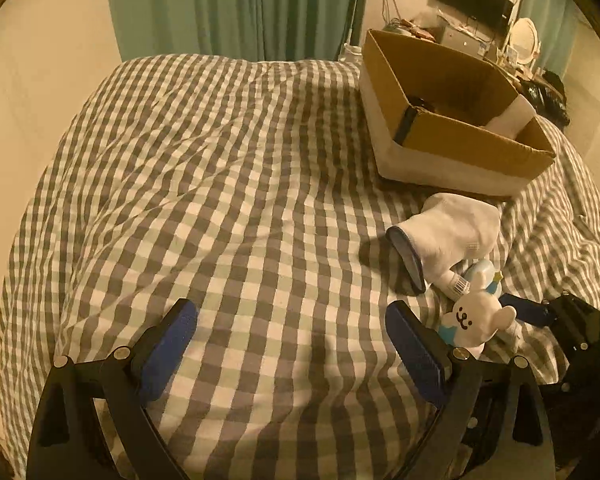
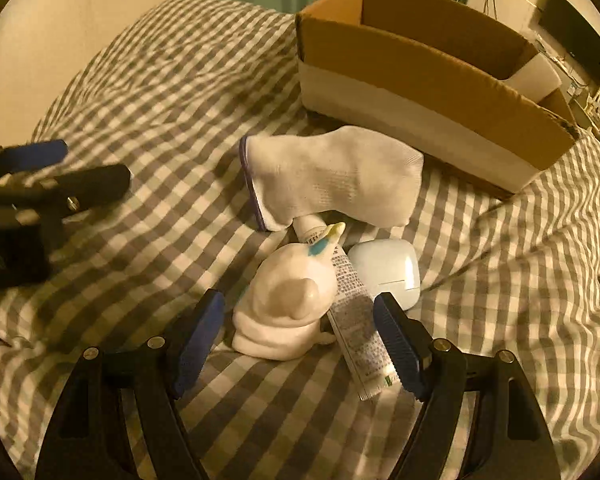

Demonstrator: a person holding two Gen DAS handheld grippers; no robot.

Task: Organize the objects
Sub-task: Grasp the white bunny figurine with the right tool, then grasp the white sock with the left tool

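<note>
Two parted right tool [image 2: 300, 320] fingers either side of plush toy [image 2: 288, 304], untouched.

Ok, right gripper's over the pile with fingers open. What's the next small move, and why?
Probably lower the right gripper a little further and close on the white plush toy. It already sits between the open fingers, nearest of the pile, with the tube lying against it and the cardboard box beyond.

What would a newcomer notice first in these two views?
Probably the little heap on the checked bedspread: a white sock, a white plush toy, a printed tube and a pale blue case. Behind it stands an open cardboard box. The right gripper, fingers apart, straddles the toy and tube.
</note>
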